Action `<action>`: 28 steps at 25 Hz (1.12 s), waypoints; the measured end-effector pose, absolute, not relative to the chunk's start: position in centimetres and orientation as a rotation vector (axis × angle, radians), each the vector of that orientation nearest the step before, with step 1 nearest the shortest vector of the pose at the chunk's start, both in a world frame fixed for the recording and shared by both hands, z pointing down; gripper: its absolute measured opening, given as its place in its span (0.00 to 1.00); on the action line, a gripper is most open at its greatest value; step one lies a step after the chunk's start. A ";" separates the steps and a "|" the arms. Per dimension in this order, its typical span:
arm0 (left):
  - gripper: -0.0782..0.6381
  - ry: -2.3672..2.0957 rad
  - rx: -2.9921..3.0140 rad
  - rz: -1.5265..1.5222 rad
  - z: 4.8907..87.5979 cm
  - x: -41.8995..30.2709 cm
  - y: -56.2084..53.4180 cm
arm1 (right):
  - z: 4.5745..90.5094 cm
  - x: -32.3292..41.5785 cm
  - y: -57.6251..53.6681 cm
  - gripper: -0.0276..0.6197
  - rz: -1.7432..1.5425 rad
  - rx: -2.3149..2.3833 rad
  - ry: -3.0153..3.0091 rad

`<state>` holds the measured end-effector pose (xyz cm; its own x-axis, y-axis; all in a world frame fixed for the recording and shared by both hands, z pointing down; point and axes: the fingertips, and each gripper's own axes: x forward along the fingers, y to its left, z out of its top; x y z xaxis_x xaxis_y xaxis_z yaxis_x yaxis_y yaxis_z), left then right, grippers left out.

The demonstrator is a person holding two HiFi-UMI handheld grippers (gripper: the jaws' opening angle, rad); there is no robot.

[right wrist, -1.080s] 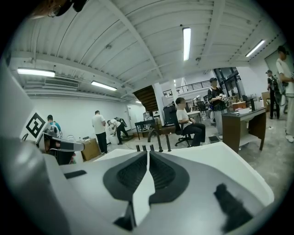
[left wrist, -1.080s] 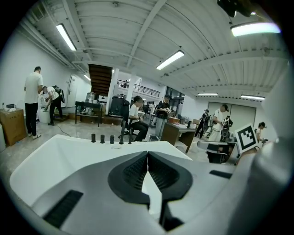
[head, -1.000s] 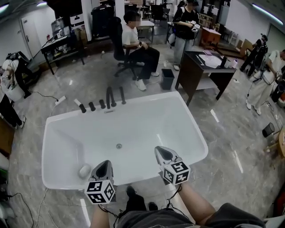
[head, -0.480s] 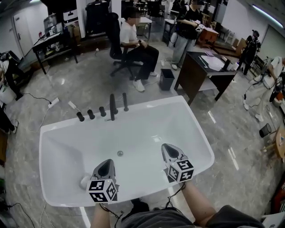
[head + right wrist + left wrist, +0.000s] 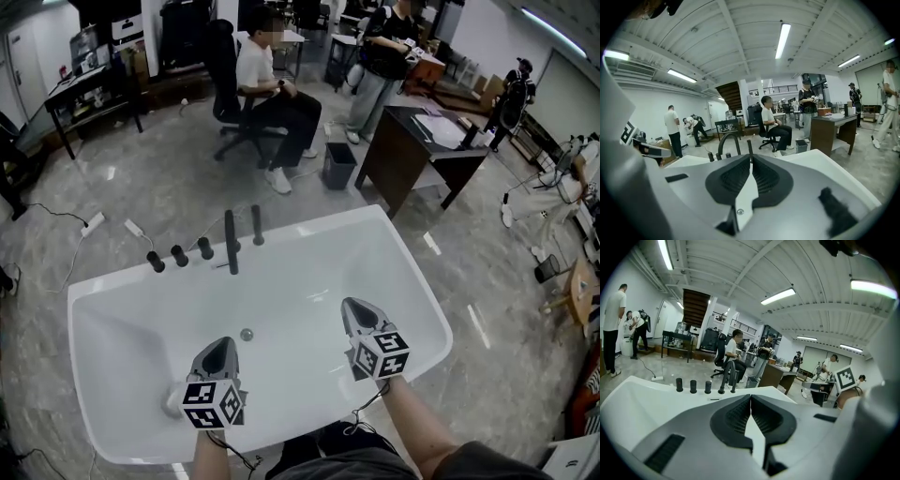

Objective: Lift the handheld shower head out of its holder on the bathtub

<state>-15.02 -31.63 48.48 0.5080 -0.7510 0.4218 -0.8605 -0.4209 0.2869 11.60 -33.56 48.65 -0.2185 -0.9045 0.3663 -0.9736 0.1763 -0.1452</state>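
Observation:
The white bathtub lies below me, with black fittings along its far rim. There, three knobs stand left of a curved spout. Right of the spout, the slim black handheld shower head stands upright in its holder. It also shows in both gripper views, as the shower head and the shower head. My left gripper and right gripper hover over the tub's near half, well short of the fittings. Both are shut with nothing between the jaws.
A drain sits mid-tub, and a pale rounded object lies in the near left corner. Beyond the tub are a dark desk, a bin, a seated person, and a power strip with cables on the floor.
Both grippers have moved forward over the tub, and the tub and its fittings now sit closer and lower in the head view. The jaws stay shut.

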 end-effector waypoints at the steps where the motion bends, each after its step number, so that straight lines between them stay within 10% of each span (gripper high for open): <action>1: 0.13 -1.323 2.285 0.316 48.7 -15.0 -32.2 | 48.9 11.6 -34.3 0.09 0.515 1.821 -2.250; 28: 0.13 -1.526 2.166 0.248 57.8 -12.6 -44.8 | 63.1 7.1 -56.8 0.09 0.442 1.592 -2.416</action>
<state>-12.61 -44.77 57.76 0.3634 -0.8376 0.4080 -0.9237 -0.2667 0.2751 7.15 -56.81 63.07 -0.3921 -0.8552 0.3388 -0.9198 0.3700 -0.1306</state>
